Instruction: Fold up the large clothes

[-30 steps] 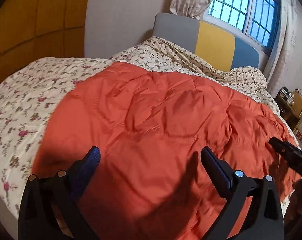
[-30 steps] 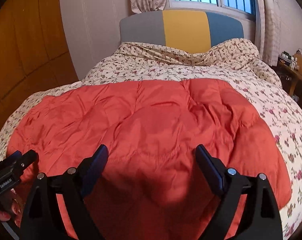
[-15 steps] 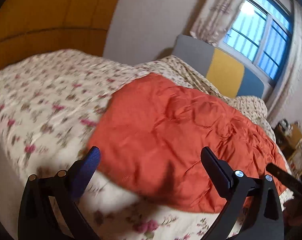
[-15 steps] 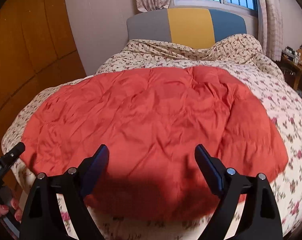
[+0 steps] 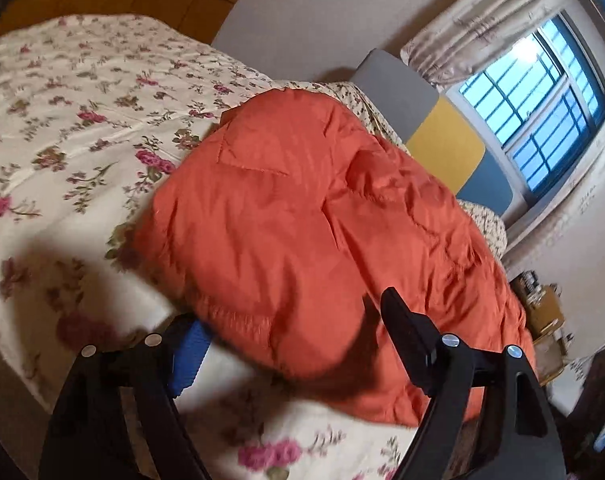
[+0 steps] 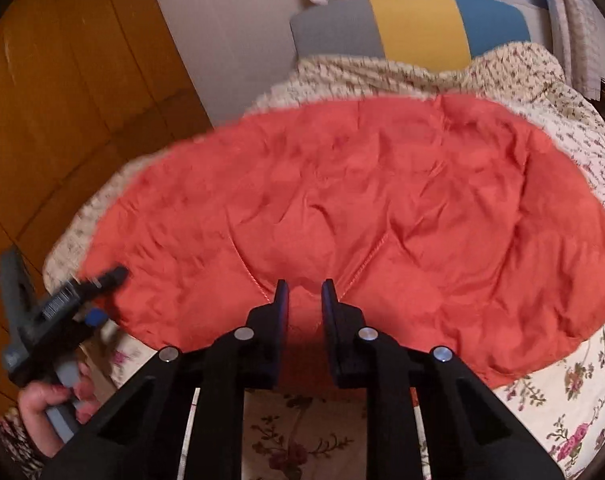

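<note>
L wrist view, left to right: floral bedspread point(image 5: 62, 128) filled the left half of frame; the orange quilted garment point(image 5: 302, 220) lay on it from centre to lower right, w/ the headboard point(image 5: 442, 136) and window point(image 5: 542, 120) upper right. The left claw point(image 5: 294, 328) sat at bottom centre, jaws wide but just been closing in; the near corner of the garment bulged between them, blue pad at lower left tucked under the hem, other finger on top. Pads not yet pressing, as far as the blur allowed.

R wrist view: a hand point(image 6: 50, 404) at lower left carried the other tool, its tip at the garment's left edge. At bottom centre the right claw point(image 6: 304, 292) had just been closing and was pinching a ridge of orange fabric at the near hem, puckers radiating from the pinch.

Handling, my read: puffy, light for its bulk, soft and floppy, shell prob. slick nylon. So a shallow nip may slide off; best to grab hem or corners w/ a good fold of padding inside the jaws. Sags between two holds, so lift both sides evenly.
</note>
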A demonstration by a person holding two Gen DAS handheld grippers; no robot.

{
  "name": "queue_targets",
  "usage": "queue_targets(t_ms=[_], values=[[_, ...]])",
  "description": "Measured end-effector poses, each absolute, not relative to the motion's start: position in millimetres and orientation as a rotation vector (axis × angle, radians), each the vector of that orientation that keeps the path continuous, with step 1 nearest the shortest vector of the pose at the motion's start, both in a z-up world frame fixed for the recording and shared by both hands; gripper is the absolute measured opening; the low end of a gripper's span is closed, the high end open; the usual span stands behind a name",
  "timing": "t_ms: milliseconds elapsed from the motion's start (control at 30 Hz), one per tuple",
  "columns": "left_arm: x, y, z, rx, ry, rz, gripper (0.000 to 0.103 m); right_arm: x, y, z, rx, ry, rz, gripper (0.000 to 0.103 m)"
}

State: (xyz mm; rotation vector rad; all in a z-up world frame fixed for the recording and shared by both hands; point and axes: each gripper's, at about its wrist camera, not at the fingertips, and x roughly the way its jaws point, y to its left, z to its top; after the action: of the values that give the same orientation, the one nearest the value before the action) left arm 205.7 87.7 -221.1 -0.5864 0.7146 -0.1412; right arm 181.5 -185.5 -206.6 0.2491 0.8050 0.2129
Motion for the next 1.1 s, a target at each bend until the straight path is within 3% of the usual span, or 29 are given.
queue_targets(t_ms=[367, 400, 467, 567, 667, 1100], values=[[229.9, 90.4, -224.8, -0.696, 0.656, -0.129, 0.079, 196.9, -172.9, -236.6, 0.142, 0.873, 0.204, 0.014], [230.8, 91.2, -225.6, -0.710, 0.653, -0.126, 0.075, 196.2, -173.9, -237.8, 0.141, 0.871, 0.205, 0.014], [233.7, 92.8, -228.3, -0.757, 0.658, -0.135, 0.055, 195.4, -174.5, -238.6, 0.142, 0.869, 0.203, 0.014], [229.0, 98.2, -224.4, -0.822, 0.635, -0.124, 0.036, 196.1, -178.5, -240.5, 0.142, 0.864, 0.203, 0.014], [223.0, 87.8, -202.9, -0.724, 0.590, -0.120, 0.026, 192.2, -179.3, -242.5, 0.145, 0.860, 0.207, 0.014], [191.9, 11.4, -106.5, -0.412, 0.359, -0.306, 0.025, 190.5, -195.2, -241.6, 0.204, 0.868, 0.219, 0.014]])
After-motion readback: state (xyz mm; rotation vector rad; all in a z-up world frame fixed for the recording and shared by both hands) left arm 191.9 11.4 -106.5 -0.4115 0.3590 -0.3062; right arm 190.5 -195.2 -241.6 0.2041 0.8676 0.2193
